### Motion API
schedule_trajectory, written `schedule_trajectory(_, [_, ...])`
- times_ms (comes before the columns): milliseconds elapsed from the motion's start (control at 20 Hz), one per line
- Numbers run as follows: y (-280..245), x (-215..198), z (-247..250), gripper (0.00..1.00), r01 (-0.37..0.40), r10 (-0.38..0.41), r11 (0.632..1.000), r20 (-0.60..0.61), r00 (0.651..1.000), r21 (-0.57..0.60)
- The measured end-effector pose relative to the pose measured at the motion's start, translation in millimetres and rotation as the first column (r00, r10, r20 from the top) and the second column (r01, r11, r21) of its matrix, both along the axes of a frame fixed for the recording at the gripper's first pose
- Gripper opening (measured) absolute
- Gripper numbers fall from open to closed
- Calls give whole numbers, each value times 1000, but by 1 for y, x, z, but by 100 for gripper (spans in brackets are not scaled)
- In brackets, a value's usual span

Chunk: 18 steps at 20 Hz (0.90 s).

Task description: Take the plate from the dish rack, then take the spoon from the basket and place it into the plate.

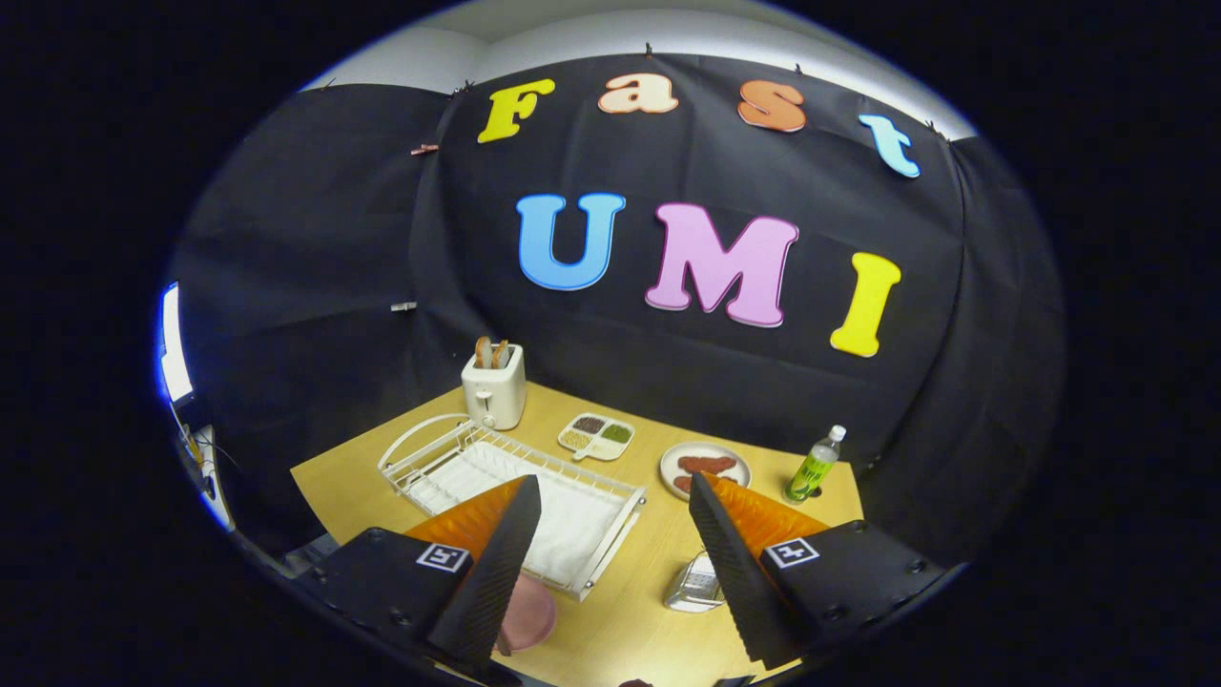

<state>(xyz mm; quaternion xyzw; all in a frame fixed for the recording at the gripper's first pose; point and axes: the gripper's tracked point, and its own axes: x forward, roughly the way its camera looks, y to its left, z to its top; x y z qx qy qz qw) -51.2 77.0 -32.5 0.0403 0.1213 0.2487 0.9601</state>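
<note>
Hovering high above the wooden table [610, 630], the gripper [610, 563] hangs with its jaws wide apart and nothing between them. The pink plate [527, 615] lies flat on the table at about seven o'clock from the fingers' gap, half hidden behind the left finger and just beside the near corner of the white dish rack [515, 487]. It looks small, round and plain. With the plate off the rack, I judge the spoon step is in hand. The metal basket [694, 584] sits at about four o'clock, tucked against the right finger; whether a spoon lies in it I cannot tell. The next move calls for descending toward that basket.
</note>
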Motion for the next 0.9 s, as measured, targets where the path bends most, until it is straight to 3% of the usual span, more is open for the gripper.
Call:
schedule_trajectory(450, [-67, 11, 65, 98, 84, -85, 996, 172, 981, 17])
schedule_trajectory(900, [-113, 17, 71, 98, 146, -159, 986, 189, 969, 77])
